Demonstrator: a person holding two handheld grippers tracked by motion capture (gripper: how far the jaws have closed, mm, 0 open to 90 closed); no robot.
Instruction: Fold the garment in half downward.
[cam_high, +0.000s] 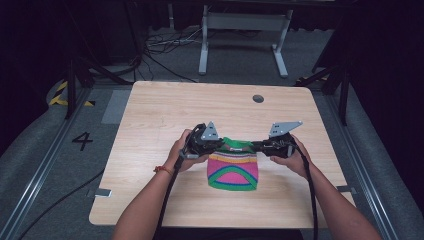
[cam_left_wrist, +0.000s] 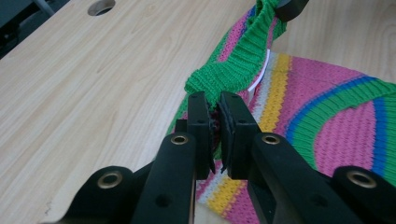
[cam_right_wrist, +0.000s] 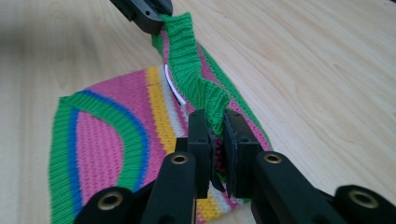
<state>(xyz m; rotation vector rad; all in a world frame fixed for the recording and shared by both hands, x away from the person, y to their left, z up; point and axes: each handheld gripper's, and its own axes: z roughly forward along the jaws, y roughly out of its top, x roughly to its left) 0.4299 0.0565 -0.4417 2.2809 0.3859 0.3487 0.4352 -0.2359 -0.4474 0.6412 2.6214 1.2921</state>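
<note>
A striped knitted garment (cam_high: 233, 170) lies on a pale wooden counter (cam_high: 160, 110), in front of the round cable hole (cam_high: 258, 98) and well apart from it, with its green ribbed hem (cam_high: 237, 145) on the side nearest the hole and its rounded end pointing back toward the person. The hem is stretched in a line running left to right across the counter, and the pink, yellow, white, blue and green bands hang below it. At the hem's left end, the left hand-held gripper (cam_left_wrist: 214, 123) has its jaws pinched tight on the green ribbing; at the right end, the right hand-held gripper (cam_right_wrist: 215, 135) is likewise clamped on the same green edge. A small white label (cam_left_wrist: 260, 74) shows just inside the hem, its writing too small to read. Left of the counter, a black "4" (cam_high: 82, 140) is marked on the grey floor, with yellow-and-black hazard tape (cam_high: 60, 95) farther back on that side. Beyond the hole, a white metal frame (cam_high: 245, 40) stands on the floor among loose black cables (cam_high: 160, 47). Nothing else lies on the counter between the garment and the hole.
</note>
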